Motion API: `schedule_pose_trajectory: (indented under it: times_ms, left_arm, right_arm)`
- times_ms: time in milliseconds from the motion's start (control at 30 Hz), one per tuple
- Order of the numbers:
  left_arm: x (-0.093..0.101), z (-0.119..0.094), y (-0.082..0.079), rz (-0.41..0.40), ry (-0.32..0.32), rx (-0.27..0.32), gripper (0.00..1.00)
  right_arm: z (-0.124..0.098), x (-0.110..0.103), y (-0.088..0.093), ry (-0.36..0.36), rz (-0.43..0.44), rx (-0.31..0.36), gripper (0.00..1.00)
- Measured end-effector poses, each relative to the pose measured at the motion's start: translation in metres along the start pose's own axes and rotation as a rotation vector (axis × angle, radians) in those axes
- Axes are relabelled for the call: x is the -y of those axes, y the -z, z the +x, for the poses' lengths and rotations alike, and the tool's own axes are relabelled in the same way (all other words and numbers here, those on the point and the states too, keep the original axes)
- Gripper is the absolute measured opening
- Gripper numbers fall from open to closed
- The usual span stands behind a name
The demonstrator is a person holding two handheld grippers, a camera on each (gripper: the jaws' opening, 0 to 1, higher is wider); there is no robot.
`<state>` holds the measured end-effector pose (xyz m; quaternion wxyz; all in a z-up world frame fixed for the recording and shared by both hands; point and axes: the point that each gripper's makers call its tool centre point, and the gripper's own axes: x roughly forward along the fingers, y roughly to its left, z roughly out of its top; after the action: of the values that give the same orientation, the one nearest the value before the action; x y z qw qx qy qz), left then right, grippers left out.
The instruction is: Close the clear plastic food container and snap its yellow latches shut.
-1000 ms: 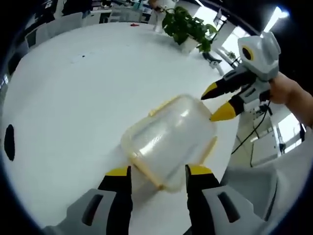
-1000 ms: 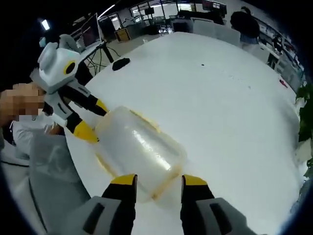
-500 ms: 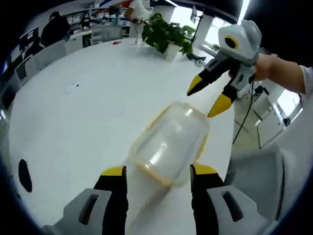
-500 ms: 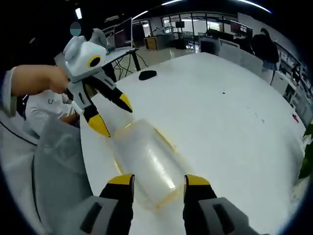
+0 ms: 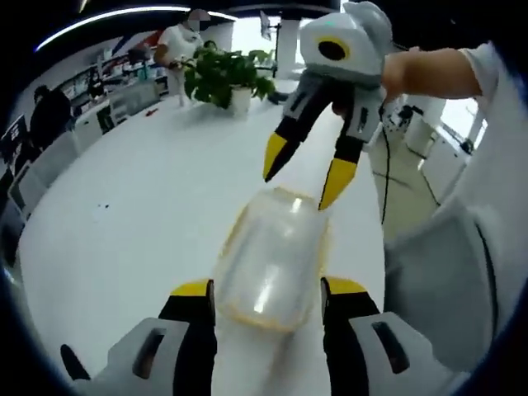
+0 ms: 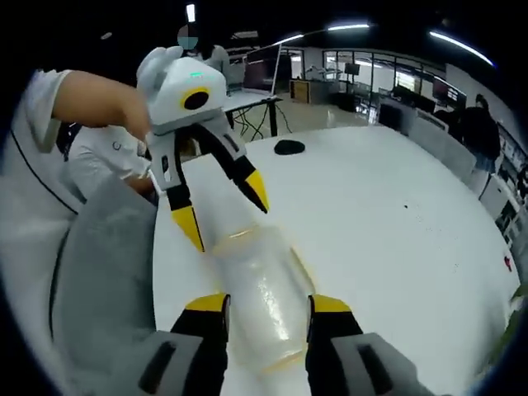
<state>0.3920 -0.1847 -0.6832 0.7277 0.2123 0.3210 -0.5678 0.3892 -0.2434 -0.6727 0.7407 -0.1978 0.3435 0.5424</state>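
The clear container [image 5: 268,264] lies on the white surface [image 5: 140,214], lid seemingly on, between the 2 wide-open, empty hand-held grippers, left hand-held gripper [image 5: 266,290] and right hand-held gripper [image 6: 266,305], its yellow latches [image 5: 233,239] probably unsnapped.

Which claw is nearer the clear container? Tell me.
Neither clearly: the left claw straddles one end of the clear container, and the right claw straddles the opposite end, both open.
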Motion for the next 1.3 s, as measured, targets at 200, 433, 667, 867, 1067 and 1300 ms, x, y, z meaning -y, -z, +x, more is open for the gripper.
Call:
schedule_pose_trajectory:
  times_ms: [200, 433, 667, 867, 1067, 1300]
  left_arm:
    - [0.001, 0.006, -0.005, 0.087, 0.006, -0.016, 0.45]
    - [0.007, 0.015, -0.010, 0.120, 0.034, 0.003, 0.36]
    - [0.012, 0.028, -0.014, 0.166, 0.043, -0.014, 0.34]
    - [0.013, 0.038, -0.007, 0.203, 0.050, -0.055, 0.34]
    - [0.016, 0.046, -0.006, 0.240, 0.056, -0.075, 0.31]
    - [0.024, 0.049, -0.004, 0.252, 0.071, -0.073, 0.32]
  right_arm:
    - [0.004, -0.004, 0.001, -0.029, -0.067, -0.027, 0.33]
    - [0.014, -0.003, -0.001, -0.043, -0.099, -0.026, 0.32]
    - [0.021, -0.002, 0.002, -0.043, -0.159, -0.046, 0.33]
    - [0.029, -0.002, 0.009, -0.056, -0.229, -0.083, 0.34]
    - [0.037, 0.009, 0.013, -0.035, -0.251, -0.122, 0.33]
    - [0.041, 0.017, 0.010, -0.030, -0.245, -0.119, 0.41]
